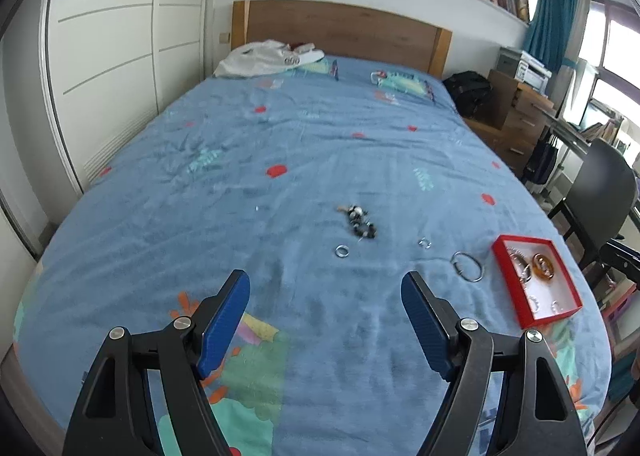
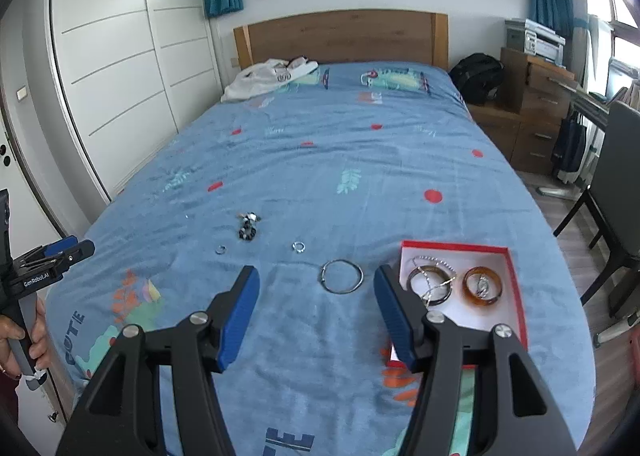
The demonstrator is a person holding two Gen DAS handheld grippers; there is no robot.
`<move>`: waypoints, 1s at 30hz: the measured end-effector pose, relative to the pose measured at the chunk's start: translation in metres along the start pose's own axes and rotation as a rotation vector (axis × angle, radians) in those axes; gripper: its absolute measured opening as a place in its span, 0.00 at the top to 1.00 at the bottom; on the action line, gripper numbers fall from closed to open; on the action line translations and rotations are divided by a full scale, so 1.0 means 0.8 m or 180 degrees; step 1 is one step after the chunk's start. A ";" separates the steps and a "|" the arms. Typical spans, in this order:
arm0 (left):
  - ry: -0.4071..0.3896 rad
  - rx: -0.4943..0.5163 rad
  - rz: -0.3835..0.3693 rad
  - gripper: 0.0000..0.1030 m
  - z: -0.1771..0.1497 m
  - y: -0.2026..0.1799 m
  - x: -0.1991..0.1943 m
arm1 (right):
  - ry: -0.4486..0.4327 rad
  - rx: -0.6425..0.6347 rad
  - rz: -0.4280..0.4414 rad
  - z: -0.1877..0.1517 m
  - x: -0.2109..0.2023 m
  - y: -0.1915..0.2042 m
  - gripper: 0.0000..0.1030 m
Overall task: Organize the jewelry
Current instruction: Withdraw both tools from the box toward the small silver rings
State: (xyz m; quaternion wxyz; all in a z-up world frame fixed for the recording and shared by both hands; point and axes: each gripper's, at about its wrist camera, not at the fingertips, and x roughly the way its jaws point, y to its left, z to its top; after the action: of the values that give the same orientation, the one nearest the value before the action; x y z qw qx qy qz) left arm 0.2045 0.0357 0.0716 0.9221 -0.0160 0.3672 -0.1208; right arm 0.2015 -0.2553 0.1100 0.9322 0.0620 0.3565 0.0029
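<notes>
left gripper (image 1: 325, 292) released, ribbed blue pads empty | right gripper (image 2: 316, 288) released, empty | thin silver hoop (image 2: 341, 276) just beyond its tips, on fuzzy blue bedspread (image 2: 320, 160) | red square box (image 2: 516, 276) holds amber bangle (image 2: 481, 285) | handle reads "GenRobot.AI"

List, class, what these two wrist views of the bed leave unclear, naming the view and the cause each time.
- Dark beaded jewellery clump: left wrist view, blurred; its type is unclear.
- Red cardboard box: right wrist view, its near-left corner is behind the right gripper's finger.
- Small silver ring: right wrist view, too small to show detail.
- Left gripper: right wrist view, seen side-on, partly cut off by the edge.
</notes>
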 end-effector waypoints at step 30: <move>0.0690 0.0141 -0.0186 0.35 -0.001 -0.010 0.252 | 0.0583 0.0010 0.0510 -0.002 0.269 0.005 0.44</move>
State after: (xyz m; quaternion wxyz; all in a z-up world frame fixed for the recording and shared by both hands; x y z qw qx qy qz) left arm 0.3433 -0.0193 -0.0636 0.8732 0.0069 0.4615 -0.1568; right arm 0.3610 -0.2402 -0.0336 0.8924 0.0913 0.4341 0.0825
